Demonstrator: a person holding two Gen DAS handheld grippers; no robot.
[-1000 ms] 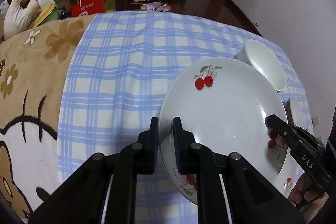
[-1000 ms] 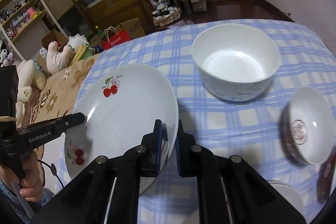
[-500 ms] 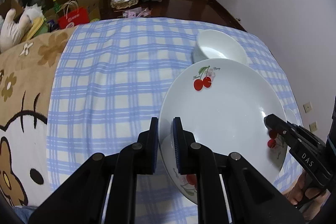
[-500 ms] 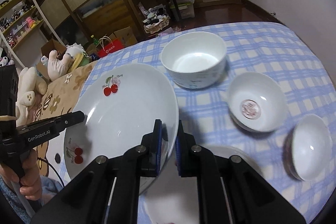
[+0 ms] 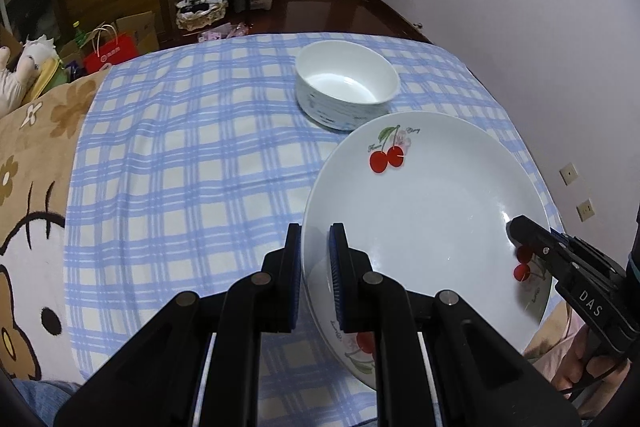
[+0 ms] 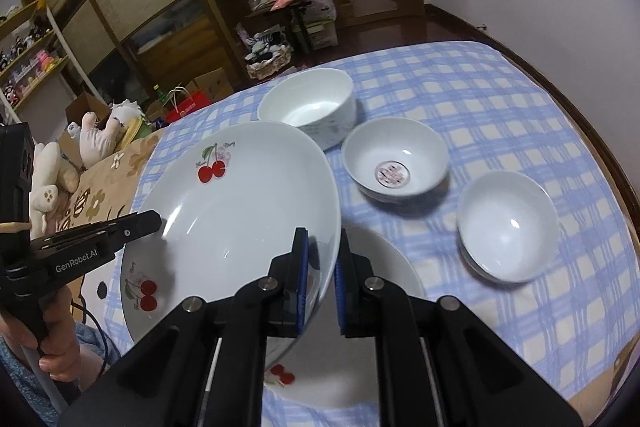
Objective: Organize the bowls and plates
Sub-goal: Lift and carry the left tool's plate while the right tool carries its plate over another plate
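Note:
A large white plate with red cherries (image 5: 424, 211) (image 6: 240, 203) is held in the air above the table by both grippers. My left gripper (image 5: 314, 247) is shut on its left rim. My right gripper (image 6: 320, 251) is shut on its right rim. A second cherry plate (image 6: 384, 307) lies on the table under the held one. A straight-walled white bowl (image 5: 346, 89) (image 6: 312, 107) stands behind. A bowl with a pink mark inside (image 6: 394, 163) and a plain white bowl (image 6: 506, 223) stand to the right.
The table has a blue checked cloth (image 5: 192, 163) (image 6: 500, 107). A brown cartoon blanket (image 5: 28, 187) lies at its left. Shelves, boxes, a red bag (image 5: 110, 55) and plush toys (image 6: 96, 139) stand beyond on the floor. A white wall is at the right.
Both grippers have lifted the plate and drawn it back toward me. More of the table shows now: the second plate beneath and all the bowls.

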